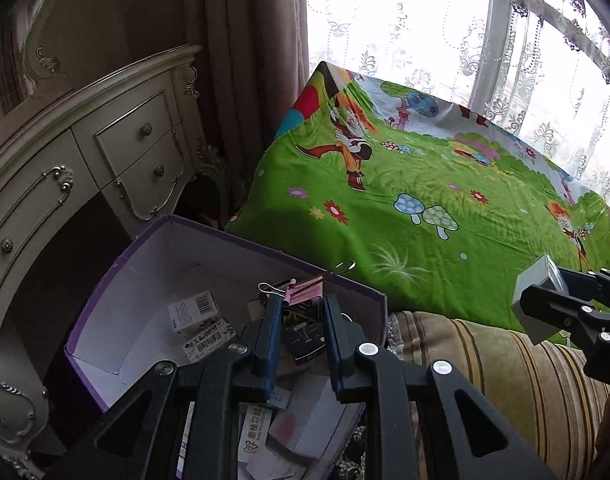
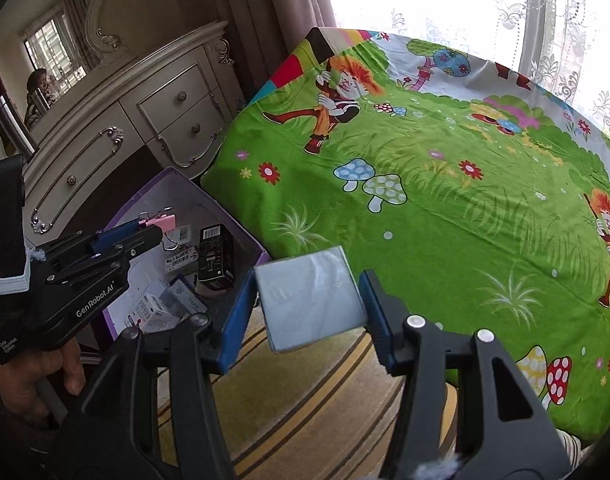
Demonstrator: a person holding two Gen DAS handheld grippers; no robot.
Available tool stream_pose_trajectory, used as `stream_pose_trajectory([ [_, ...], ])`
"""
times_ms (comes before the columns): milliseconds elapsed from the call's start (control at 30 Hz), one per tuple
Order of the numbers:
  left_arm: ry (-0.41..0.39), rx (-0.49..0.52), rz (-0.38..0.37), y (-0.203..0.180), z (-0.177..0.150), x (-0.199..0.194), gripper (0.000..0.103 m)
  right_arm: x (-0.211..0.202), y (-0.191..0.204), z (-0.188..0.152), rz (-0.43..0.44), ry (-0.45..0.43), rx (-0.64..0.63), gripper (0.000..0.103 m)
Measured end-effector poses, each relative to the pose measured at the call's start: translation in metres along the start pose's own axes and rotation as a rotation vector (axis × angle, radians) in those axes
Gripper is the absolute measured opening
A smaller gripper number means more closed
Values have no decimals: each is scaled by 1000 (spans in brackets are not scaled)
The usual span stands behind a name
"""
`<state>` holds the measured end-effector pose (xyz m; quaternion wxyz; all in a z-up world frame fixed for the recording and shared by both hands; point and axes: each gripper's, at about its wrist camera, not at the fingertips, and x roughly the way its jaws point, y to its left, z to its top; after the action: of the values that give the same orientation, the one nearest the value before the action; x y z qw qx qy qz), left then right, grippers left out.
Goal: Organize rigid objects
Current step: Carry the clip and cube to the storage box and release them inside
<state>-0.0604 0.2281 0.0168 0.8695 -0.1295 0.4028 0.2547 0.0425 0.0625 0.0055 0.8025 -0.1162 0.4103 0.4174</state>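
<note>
My left gripper [image 1: 303,304] hovers over the purple cardboard box [image 1: 153,240]. A pink binder clip [image 1: 303,292] is at its fingertips with the clip's wire handle sticking out; the fingers stand apart and I cannot tell if they pinch it. The right wrist view shows the clip [image 2: 161,222] at the tip of the left gripper [image 2: 145,232]. The box holds several small cartons [image 1: 193,308]. My right gripper [image 2: 309,300] is shut on a grey square box [image 2: 311,300], held above the striped cushion [image 2: 305,392]; it shows in the left wrist view [image 1: 535,296] too.
A table with a green cartoon cloth [image 1: 425,208] lies ahead. An ornate cream dresser [image 1: 65,176] stands at the left, behind the purple box. Curtains and a bright window [image 1: 465,20] are at the back. The striped cushion [image 1: 505,368] is below the right gripper.
</note>
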Motion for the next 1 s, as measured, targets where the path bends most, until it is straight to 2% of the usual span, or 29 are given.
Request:
stream_pose_trajectory([
  [200,1,-42,54,35,-12,-1,21,19,47,-2,29,44,-78,57],
  [533,24,-77,119,64,-28,1,21,55,113,-6,89,128,-188,57],
  [1000,58,-137,188,93,-40,-3,23,81,141,-6,89,160,-247,59],
])
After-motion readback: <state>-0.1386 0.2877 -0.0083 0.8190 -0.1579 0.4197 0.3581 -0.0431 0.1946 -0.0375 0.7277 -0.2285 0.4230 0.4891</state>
